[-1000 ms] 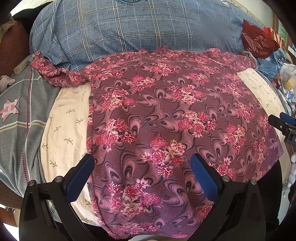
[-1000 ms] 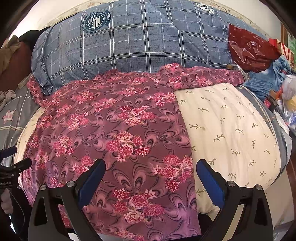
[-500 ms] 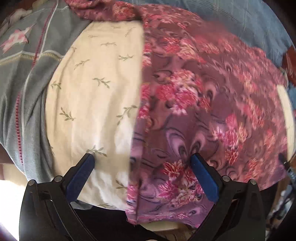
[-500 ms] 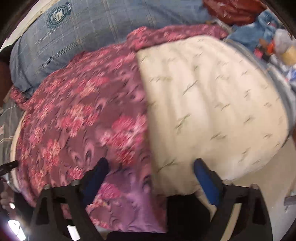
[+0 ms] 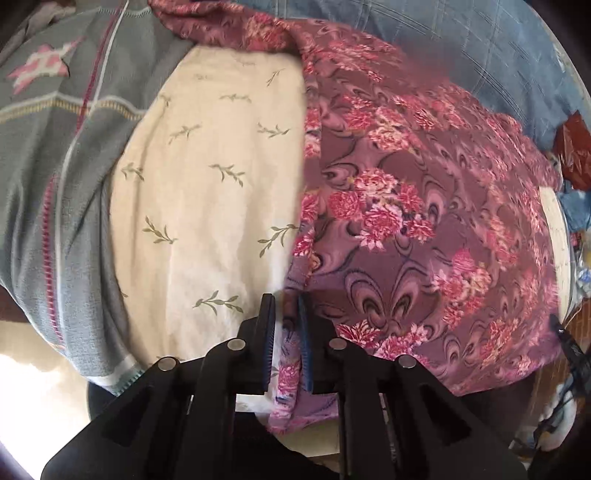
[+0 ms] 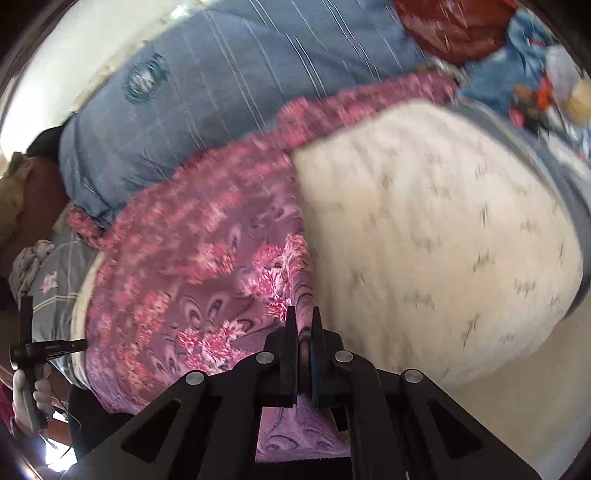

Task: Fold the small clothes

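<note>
Both wrist views look steeply down on a cream leaf-print cushion (image 5: 207, 192), the landmark for all positions below.

Left of the cushion lies a grey patterned blanket (image 5: 48, 155) with a pink star motif.

On the cushion, covering its middle, is the floral purple garment (image 5: 406, 229), spread flat. In the left wrist view the cushion shows bare to the left of the garment's straight side edge; in the right wrist view it shows bare to the right of the opposite edge. One sleeve trails past the cushion's far corner on each side.

At the cushion's near left, the left gripper (image 5: 286, 306) has its jaws closing on the garment's side edge near the hem, with a fold of the cloth between the blue pads.

At the cushion's near right, the right gripper (image 6: 303, 321) is fully closed, pinching the garment's other side edge.

Behind the cushion sits a blue checked pillow (image 6: 229, 74). Beyond its far right corner lies a red plastic bag (image 6: 454, 29).
</note>
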Demonstrator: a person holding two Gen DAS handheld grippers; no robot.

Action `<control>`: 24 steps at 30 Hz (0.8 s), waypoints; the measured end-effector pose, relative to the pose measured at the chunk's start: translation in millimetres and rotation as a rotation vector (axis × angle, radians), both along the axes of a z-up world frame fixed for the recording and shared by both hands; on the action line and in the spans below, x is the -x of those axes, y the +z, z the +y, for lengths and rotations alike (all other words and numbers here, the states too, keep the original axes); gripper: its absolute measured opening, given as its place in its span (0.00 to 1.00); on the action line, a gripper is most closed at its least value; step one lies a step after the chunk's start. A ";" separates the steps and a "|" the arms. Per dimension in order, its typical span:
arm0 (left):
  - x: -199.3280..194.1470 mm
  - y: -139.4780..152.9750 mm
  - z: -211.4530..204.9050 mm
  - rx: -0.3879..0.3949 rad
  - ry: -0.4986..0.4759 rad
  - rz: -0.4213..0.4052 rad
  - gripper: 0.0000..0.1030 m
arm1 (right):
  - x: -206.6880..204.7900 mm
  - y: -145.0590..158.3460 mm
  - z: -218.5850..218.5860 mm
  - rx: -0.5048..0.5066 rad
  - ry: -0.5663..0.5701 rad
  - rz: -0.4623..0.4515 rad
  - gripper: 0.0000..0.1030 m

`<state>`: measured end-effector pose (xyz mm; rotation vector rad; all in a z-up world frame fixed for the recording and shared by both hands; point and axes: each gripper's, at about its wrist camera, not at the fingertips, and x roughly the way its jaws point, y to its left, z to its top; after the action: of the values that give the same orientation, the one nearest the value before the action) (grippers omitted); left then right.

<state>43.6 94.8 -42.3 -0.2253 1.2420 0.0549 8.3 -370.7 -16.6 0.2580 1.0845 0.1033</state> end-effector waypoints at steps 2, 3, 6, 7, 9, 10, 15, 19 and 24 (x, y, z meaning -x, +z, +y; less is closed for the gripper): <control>-0.3 11.0 -3.0 -0.005 -0.009 -0.019 0.11 | -2.8 -8.5 3.2 0.027 -0.011 0.048 0.05; -3.1 22.9 -5.4 0.021 -0.018 -0.052 0.11 | -5.3 -3.6 3.6 0.015 -0.018 0.046 0.10; -14.7 52.5 -19.2 0.043 -0.063 -0.144 0.20 | -12.3 31.3 5.2 0.009 -0.027 -0.073 0.12; -20.1 57.8 -26.2 0.037 -0.078 -0.170 0.39 | -17.8 45.8 7.9 -0.002 -0.016 -0.133 0.14; -30.9 60.7 -43.0 0.009 -0.100 -0.220 0.66 | -31.5 57.2 12.9 -0.014 -0.007 -0.191 0.30; -38.0 58.0 -52.2 0.004 -0.108 -0.235 0.68 | -40.2 56.1 16.5 -0.017 -0.003 -0.200 0.32; -72.0 3.2 -80.5 -0.045 -0.150 -0.103 0.68 | -81.7 -6.3 35.7 0.021 0.051 -0.038 0.29; -68.5 9.7 -90.0 -0.074 -0.214 -0.145 0.70 | -112.4 35.1 -8.9 -0.110 -0.015 -0.143 0.29; -75.1 11.6 -73.1 0.016 -0.164 -0.130 0.70 | -189.0 72.9 -133.3 -0.118 -0.346 -0.251 0.43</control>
<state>118.8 21.7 -30.7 -0.1379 1.1280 -0.1095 197.3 -504.0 56.2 0.5210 0.7726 -0.1089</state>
